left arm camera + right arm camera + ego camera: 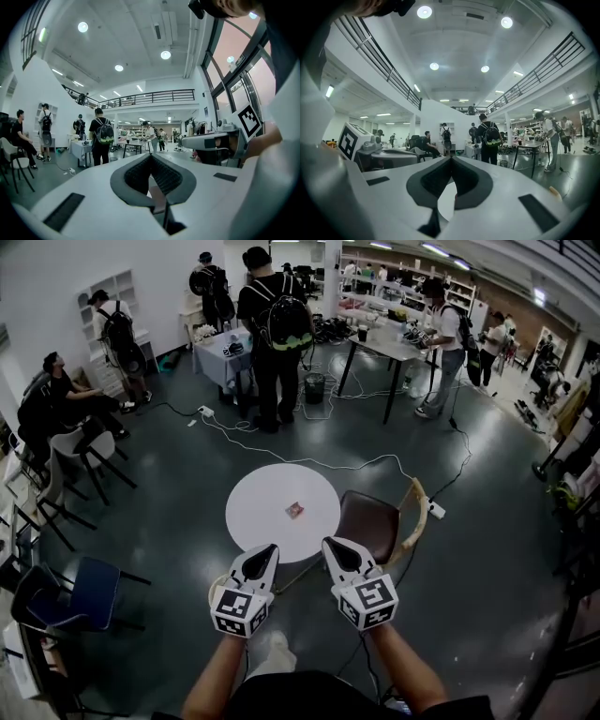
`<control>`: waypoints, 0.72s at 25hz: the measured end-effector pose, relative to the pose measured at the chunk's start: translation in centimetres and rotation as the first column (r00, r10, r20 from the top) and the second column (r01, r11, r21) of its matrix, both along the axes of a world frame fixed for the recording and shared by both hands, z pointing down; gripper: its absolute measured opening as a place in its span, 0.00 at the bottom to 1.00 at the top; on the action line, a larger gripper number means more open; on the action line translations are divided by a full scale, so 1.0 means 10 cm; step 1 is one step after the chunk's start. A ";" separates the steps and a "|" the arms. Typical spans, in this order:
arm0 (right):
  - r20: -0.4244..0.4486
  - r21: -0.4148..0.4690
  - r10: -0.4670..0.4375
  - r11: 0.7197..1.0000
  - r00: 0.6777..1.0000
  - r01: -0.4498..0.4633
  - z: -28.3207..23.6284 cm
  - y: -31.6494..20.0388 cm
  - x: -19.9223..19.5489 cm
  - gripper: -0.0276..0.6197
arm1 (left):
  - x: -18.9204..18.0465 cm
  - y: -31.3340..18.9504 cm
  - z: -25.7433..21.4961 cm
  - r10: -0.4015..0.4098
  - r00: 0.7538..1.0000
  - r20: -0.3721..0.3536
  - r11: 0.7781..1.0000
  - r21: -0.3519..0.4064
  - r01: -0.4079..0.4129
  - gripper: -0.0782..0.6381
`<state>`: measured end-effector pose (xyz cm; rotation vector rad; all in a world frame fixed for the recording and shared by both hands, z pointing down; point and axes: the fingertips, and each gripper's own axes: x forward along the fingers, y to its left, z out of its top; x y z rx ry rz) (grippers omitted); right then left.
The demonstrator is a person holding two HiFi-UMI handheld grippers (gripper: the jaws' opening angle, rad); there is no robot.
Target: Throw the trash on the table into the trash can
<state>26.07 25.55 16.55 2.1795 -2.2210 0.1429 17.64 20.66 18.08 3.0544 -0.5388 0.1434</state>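
Note:
A small reddish scrap of trash (pixel 294 510) lies near the middle of the round white table (pixel 262 493). Both grippers hover side by side just short of the table's near edge and point at it. My left gripper (pixel 268 551) is shut with nothing between its jaws, and in its own view the tips (pixel 151 157) meet. My right gripper (pixel 331 546) is shut and empty too, its tips (pixel 451 159) touching. A small dark trash can (pixel 314 387) stands far off on the floor beside a standing person; it also shows in the right gripper view (pixel 503 163).
A brown chair (pixel 368 521) stands against the table's right side. A blue chair (pixel 89 592) sits at the lower left. A white cable (pixel 309 461) runs over the floor behind the table. Several people stand or sit around tables at the back.

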 end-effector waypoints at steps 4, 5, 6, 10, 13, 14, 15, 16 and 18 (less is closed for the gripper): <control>-0.005 -0.011 0.018 1.000 1.000 -0.018 0.00 -0.34 0.11 0.07 | 0.10 -0.36 0.00 0.016 1.000 -0.005 1.000 -0.007 -0.016 0.13; -0.007 -0.013 0.023 1.000 1.000 -0.023 -0.01 -0.43 0.14 0.07 | 0.12 -0.46 0.00 0.018 1.000 -0.005 1.000 -0.009 -0.018 0.13; -0.008 -0.016 0.028 0.999 1.000 -0.028 -0.01 -0.52 0.16 0.07 | 0.15 -0.55 0.00 0.022 1.000 -0.005 1.000 -0.011 -0.022 0.13; -0.010 -0.029 0.044 0.999 0.999 -0.044 -0.02 -0.84 0.22 0.07 | 0.24 -0.87 -0.01 0.041 0.999 0.003 0.999 -0.011 -0.041 0.13; -0.020 -0.033 0.053 0.998 0.998 -0.054 -0.02 -1.06 0.25 0.07 | 0.29 -1.08 0.02 0.057 0.998 0.007 0.998 -0.009 -0.057 0.13; -0.022 -0.034 0.057 0.998 0.998 -0.057 -0.01 -1.13 0.25 0.07 | 0.29 -1.14 0.04 0.062 0.998 0.007 0.998 -0.010 -0.062 0.13; -0.023 -0.035 0.060 0.998 0.998 -0.061 -0.01 -1.20 0.26 0.07 | 0.30 -1.20 0.05 0.067 0.998 0.008 0.998 -0.009 -0.067 0.13; -0.025 -0.036 0.064 0.997 0.998 -0.065 -0.02 -1.26 0.26 0.07 | 0.30 -1.26 0.05 0.072 0.997 0.011 0.997 -0.008 -0.072 0.13; -0.027 -0.037 0.073 0.997 0.997 -0.074 -0.05 -1.41 0.27 0.07 | 0.30 -1.41 0.02 0.078 0.997 0.010 0.997 -0.007 -0.078 0.13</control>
